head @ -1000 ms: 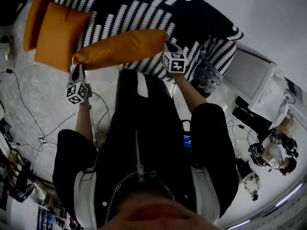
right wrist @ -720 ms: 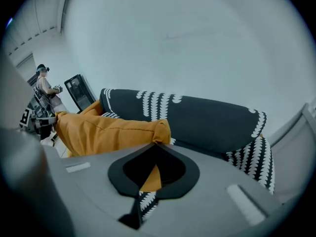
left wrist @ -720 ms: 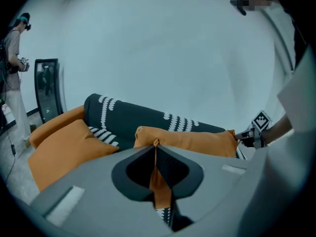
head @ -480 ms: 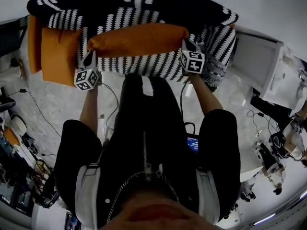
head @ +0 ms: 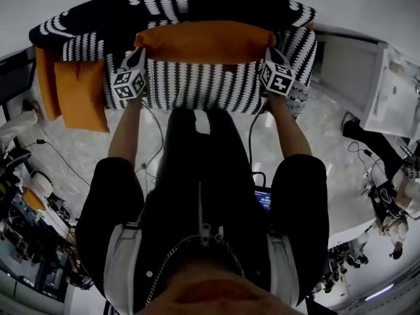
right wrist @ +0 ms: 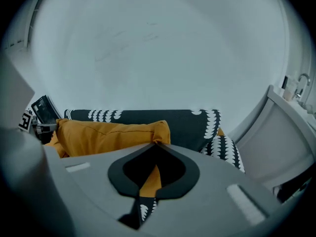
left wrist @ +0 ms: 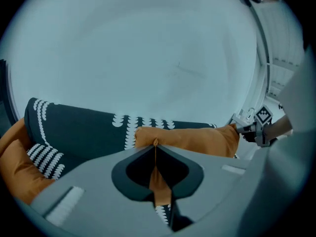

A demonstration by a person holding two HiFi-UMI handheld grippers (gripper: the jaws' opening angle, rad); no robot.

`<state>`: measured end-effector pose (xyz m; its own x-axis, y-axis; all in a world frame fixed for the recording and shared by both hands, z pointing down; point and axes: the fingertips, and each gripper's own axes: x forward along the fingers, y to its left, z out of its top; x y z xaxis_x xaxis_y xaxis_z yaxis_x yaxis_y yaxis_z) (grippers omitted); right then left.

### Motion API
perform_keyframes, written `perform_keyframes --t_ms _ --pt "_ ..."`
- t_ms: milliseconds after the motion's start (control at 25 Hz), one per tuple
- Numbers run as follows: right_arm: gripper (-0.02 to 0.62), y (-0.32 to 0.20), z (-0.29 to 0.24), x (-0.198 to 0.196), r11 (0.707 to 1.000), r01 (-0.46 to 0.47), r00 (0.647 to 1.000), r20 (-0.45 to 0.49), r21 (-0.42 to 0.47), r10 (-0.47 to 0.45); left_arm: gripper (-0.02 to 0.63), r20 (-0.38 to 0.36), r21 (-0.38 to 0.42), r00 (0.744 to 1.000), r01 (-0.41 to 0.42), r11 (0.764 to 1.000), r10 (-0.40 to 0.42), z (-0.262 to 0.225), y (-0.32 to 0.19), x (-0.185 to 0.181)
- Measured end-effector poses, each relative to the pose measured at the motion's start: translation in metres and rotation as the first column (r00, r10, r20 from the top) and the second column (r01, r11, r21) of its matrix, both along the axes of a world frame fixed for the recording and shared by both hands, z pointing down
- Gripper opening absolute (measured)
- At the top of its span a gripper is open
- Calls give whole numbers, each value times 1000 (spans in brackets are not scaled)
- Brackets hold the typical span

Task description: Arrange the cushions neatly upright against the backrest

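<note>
I hold an orange cushion (head: 205, 41) stretched level between both grippers, above the seat of the black-and-white patterned sofa (head: 197, 84) and close to its backrest (head: 177, 2). My left gripper (head: 140, 52) is shut on the cushion's left corner (left wrist: 156, 143). My right gripper (head: 270, 50) is shut on its right corner (right wrist: 159, 141). The same cushion (left wrist: 187, 138) (right wrist: 108, 135) fills the middle of each gripper view, with the opposite gripper at its far end. Two more orange cushions (head: 80, 96) lean at the sofa's left end.
A white cabinet or appliance (head: 348, 71) stands right of the sofa. Cables (head: 59, 156) trail over the floor at left, with clutter (head: 26, 241) at lower left. Another person (head: 394, 202) is at the far right. A pale wall (left wrist: 148, 58) rises behind the sofa.
Both grippers have carried the cushion up and toward the backrest, and it now hangs level. The head view has swung to face the sofa squarely.
</note>
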<state>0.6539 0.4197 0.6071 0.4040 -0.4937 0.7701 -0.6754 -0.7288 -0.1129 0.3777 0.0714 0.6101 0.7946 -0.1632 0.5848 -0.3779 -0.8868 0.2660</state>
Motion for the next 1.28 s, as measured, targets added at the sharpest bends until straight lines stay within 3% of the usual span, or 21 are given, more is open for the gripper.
perform_keyframes --t_ms 280,520,760,960,1080,1200,1280 --pt "8 -6 25 37 997 -72 997 9 -37 73 20 45 -13 999 -29 1000 29 21 -26 65" --pt "9 -21 43 68 995 -101 995 21 -12 101 39 114 24 993 -21 999 19 33 -43 90" --pt "11 -33 54 101 989 -138 989 40 -51 141 71 158 25 987 1 1000 -5 38 -48 105" --pt "17 -31 60 121 987 -152 987 45 -54 154 132 194 51 981 3 999 -13 44 -43 105" --pt "104 -19 39 130 980 -199 978 -55 -4 199 132 190 68 981 22 997 -34 40 -35 88" --pt "97 -10 16 120 972 -227 960 -155 67 235 130 172 62 982 69 996 -79 33 -21 58" --pt "71 -14 6 104 978 -187 965 -172 88 200 127 149 45 982 114 993 -119 25 -6 36"
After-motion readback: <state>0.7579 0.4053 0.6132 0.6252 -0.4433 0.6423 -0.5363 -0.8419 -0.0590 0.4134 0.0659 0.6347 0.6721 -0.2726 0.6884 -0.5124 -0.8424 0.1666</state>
